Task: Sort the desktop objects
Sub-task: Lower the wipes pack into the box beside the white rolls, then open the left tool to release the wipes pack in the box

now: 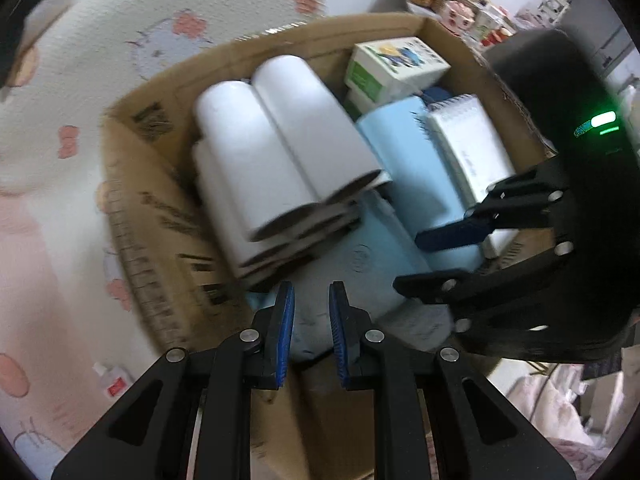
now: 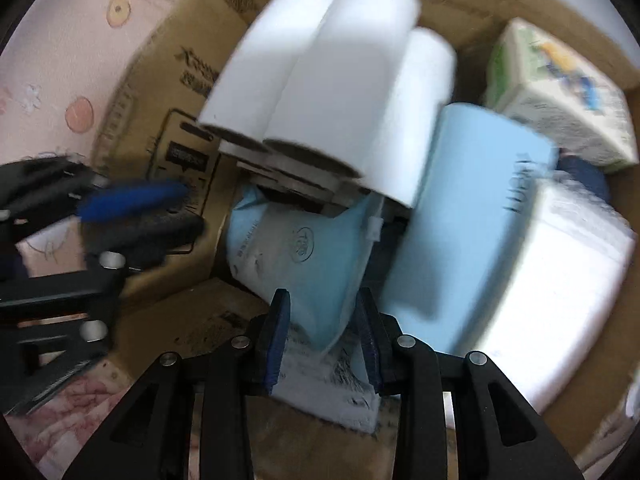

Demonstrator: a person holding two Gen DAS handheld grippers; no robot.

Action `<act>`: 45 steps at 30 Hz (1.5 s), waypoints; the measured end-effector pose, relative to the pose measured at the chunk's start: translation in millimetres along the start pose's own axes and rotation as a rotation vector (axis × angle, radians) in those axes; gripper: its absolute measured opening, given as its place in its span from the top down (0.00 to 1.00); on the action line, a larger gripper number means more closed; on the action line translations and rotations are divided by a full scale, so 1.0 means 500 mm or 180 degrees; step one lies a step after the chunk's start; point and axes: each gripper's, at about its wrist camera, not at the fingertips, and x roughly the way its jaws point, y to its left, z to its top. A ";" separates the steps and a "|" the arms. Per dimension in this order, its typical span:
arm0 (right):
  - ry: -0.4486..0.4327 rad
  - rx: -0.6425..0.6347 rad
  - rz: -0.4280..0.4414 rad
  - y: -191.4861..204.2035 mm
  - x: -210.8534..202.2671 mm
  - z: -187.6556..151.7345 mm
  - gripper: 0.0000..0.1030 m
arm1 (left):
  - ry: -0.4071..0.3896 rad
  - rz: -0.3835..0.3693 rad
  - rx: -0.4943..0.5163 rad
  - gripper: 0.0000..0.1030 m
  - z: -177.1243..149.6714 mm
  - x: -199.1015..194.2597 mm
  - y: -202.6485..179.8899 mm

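Right wrist: claw gripping pouch.

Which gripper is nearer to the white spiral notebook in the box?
The right gripper. Seen from the left wrist, its blue fingertip lies just beside the white spiral notebook. The left gripper is farther, at the box's near side over the light blue pouch.

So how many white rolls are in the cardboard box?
3 show clearly: left roll, middle roll and right roll, bundled together. More seem stacked beneath, mostly hidden.
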 end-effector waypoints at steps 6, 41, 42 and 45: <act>-0.0255 0.0041 -0.0063 -0.020 -0.087 -0.038 0.71 | -0.0013 -0.0069 0.0024 0.81 0.029 0.023 -0.019; -0.0842 0.0684 0.0191 -0.145 -0.173 -0.061 0.71 | 0.0692 0.0240 0.0467 0.64 0.096 0.181 -0.083; -0.0864 0.0674 0.0188 -0.142 -0.172 -0.066 0.71 | 0.0627 0.0255 0.0459 0.61 0.094 0.165 -0.081; -0.0957 0.0620 0.0150 -0.127 -0.172 -0.065 0.71 | 0.0399 0.0369 0.0480 0.57 0.090 0.114 -0.075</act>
